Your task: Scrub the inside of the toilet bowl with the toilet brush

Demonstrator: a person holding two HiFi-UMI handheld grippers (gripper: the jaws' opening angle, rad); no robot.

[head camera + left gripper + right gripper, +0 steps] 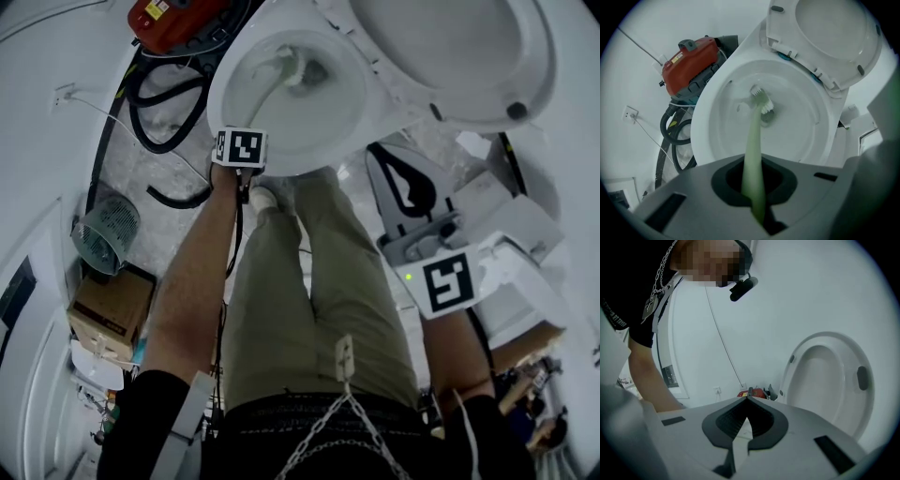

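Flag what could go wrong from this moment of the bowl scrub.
The left gripper clamps the toilet brush far back on its handle, so scrubbing pressure could twist it loose. The bristles sit low in the toilet bowl; fast strokes might flick water onto the person's trousers, close to the rim. The shut, empty right gripper hangs near the raised seat and could knock it down.

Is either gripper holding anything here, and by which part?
Left gripper grips the brush by its handle, head in the bowl. Right gripper is shut, empty.
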